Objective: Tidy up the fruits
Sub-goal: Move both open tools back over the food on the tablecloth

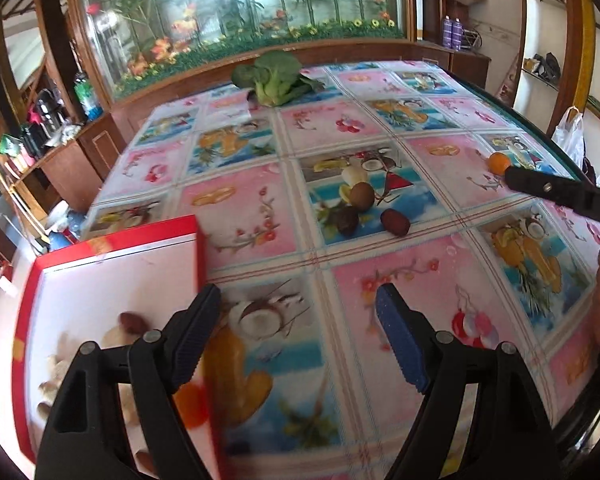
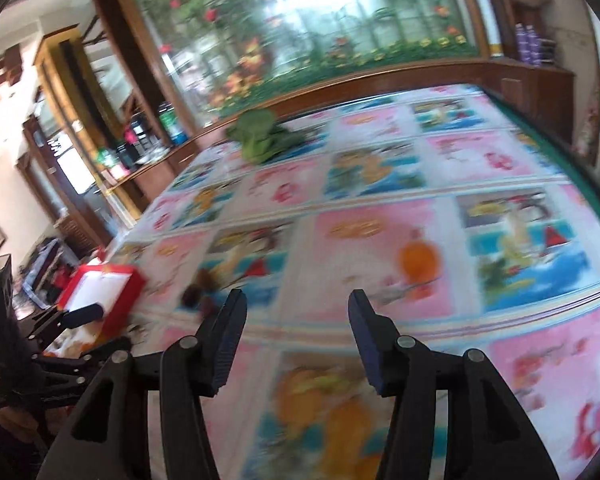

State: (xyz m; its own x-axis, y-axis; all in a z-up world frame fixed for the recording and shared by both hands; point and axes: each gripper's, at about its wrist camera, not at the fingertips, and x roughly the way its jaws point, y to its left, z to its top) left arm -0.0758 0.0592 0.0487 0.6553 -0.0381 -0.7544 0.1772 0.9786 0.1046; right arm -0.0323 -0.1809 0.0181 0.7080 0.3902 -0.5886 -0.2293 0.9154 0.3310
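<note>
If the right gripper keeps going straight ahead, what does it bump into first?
Probably the orange. The right gripper is open and empty, and the orange lies ahead, slightly right of its centre line. The picture is blurred, so depth is uncertain.

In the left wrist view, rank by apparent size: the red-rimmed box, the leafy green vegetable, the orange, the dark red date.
1. Red-rimmed white box, though it is nearest the camera.
2. Leafy green vegetable, despite being farthest.
3 and 4. Round orange and dark red oval date: too close to rank, and the orange is partly hidden.
</note>
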